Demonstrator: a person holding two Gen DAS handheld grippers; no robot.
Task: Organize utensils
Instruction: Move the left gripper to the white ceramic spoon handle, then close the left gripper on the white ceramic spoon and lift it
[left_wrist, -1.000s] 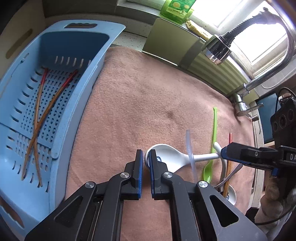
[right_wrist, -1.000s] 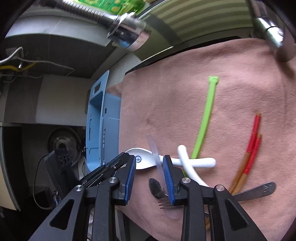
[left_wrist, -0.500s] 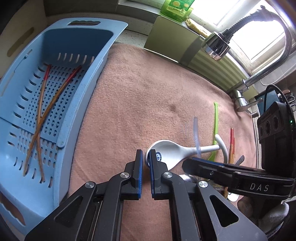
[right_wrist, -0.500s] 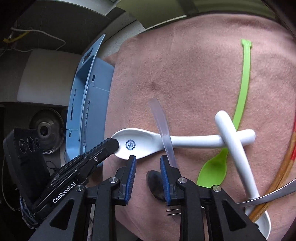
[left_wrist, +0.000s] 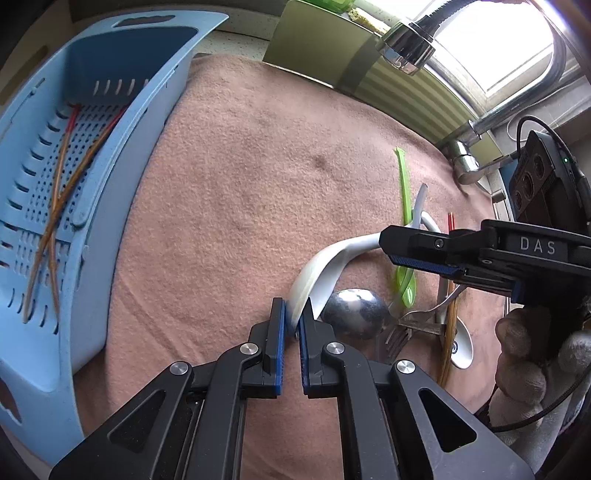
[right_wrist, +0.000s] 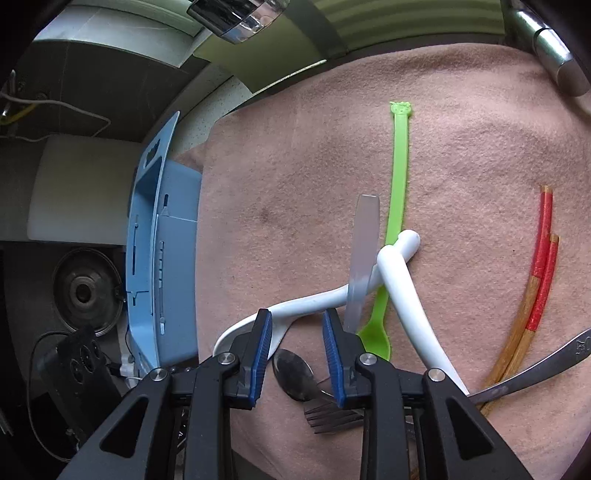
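My left gripper is shut on the bowl rim of a white ceramic spoon, which is tipped up on its edge. That white spoon's neck runs between the jaws of my right gripper. They are opening, and the pads do not press on it. In the left wrist view the right gripper hangs over the handle. Across the handle lie a clear plastic utensil, a second white spoon and a green spoon. A metal spoon and a fork lie underneath.
A blue slotted basket stands at the cloth's left edge, with chopsticks inside. Red-topped chopsticks lie to the right of the pile on the pink cloth. A faucet head hangs over the far side. A gloved hand holds the right gripper.
The white spoon's bowl has tipped up on edge between the left pads. The right gripper has come down and in over the spoon's neck.
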